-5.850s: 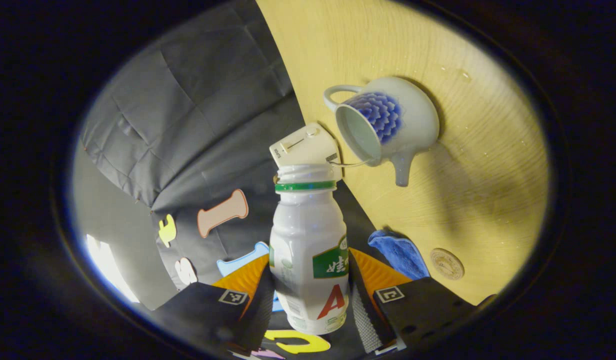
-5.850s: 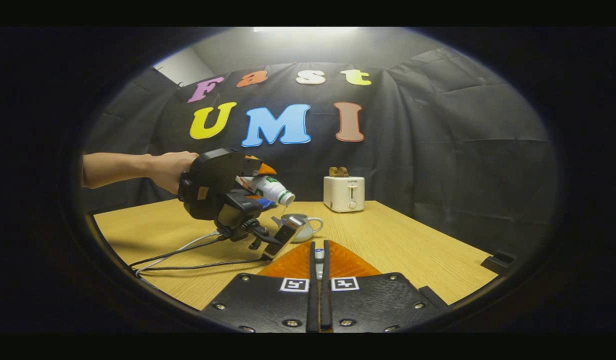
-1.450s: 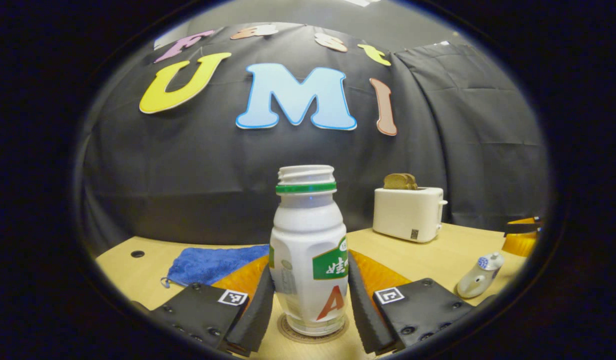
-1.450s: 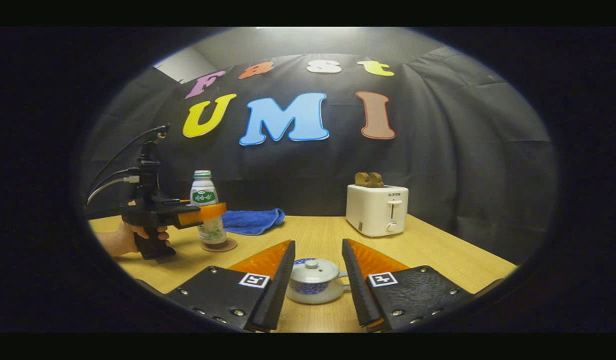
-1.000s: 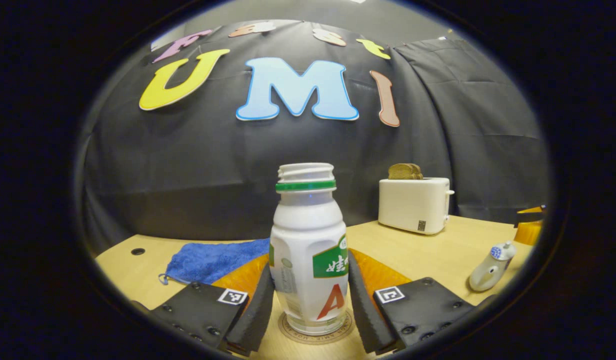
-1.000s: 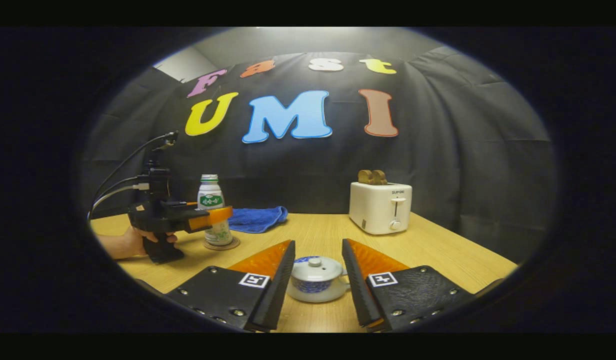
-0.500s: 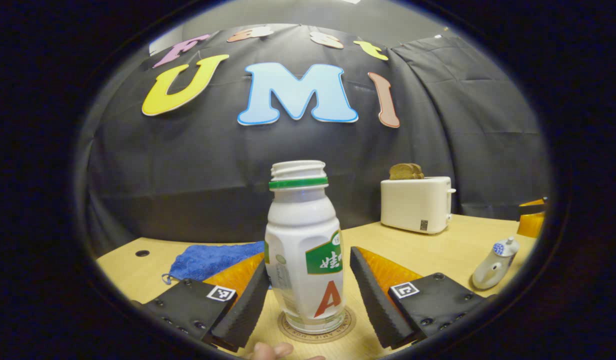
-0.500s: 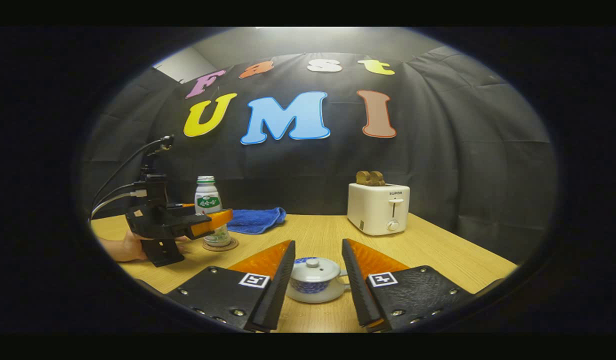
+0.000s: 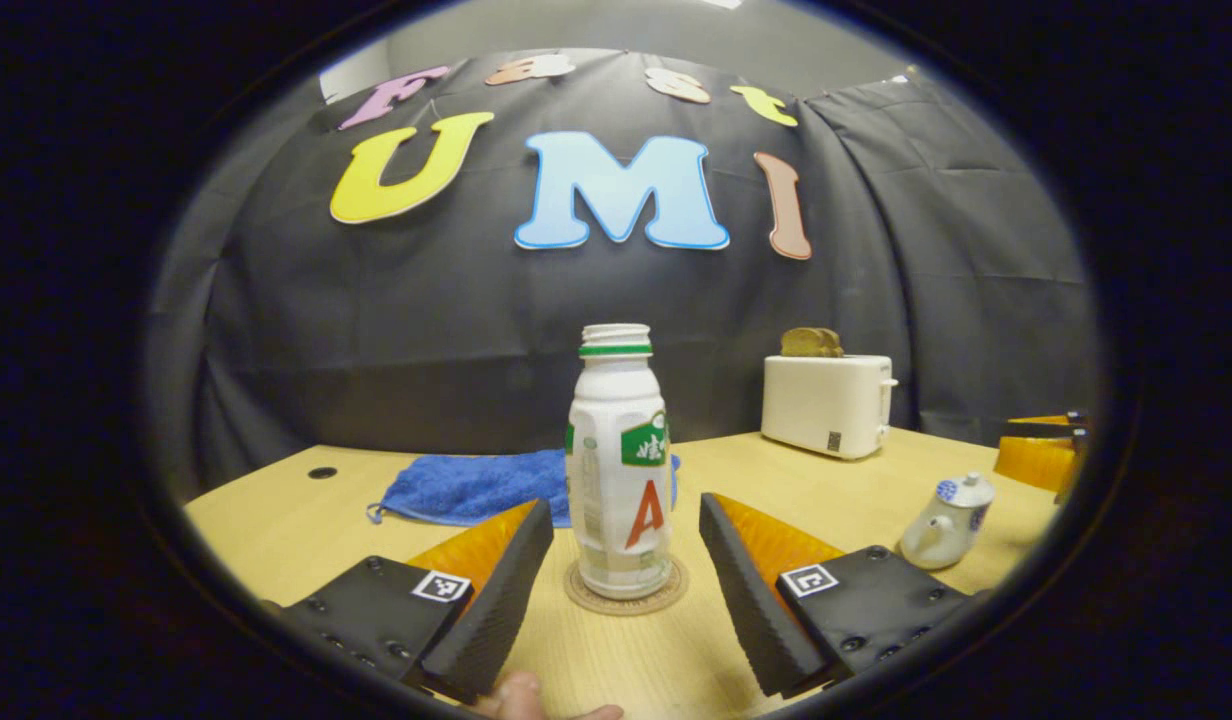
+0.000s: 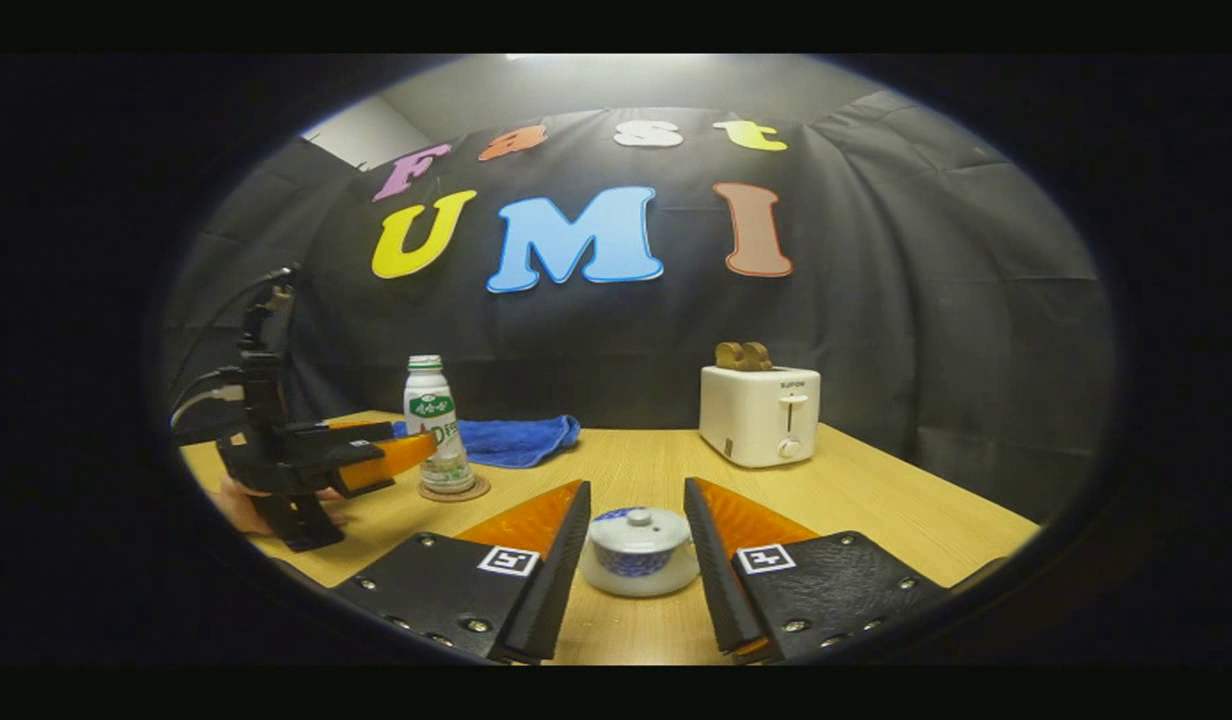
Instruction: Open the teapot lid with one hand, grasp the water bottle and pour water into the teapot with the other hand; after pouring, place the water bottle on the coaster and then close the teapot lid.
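Farthest left in the right gripper view, the left tongs [image 10: 401,455] stand released, their fingers parted and clear of the water bottle [image 9: 618,470], which in the left gripper view stands upright and uncapped on the round coaster [image 9: 626,598], with the left tongs [image 9: 626,570] spread to either side of it and touching nothing. The bottle is thin white plastic with a glossy label, so I would judge it light, a little springy under a squeeze and likely slick; its straight lower body, below the shoulder, is the sound place to grip, not the narrow threaded neck. Behind it lies a blue cloth [image 9: 476,487] on the tabletop [image 9: 836,490]. Further right, the teapot [image 10: 638,552] sits between the parted fingers of the right tongs [image 10: 636,540], which are also released and apart from it, and its lid [image 10: 639,527] rests on top, closed as far as this low angle shows. The pot is glazed ceramic, so probably hard, weighty for its size, slippery and quick to chip; the lid should be lifted by its small knob, squarely and gently. Bottle on coaster and lid on pot is how the task wants them to lie. At the far right stands a white toaster [image 10: 761,415].
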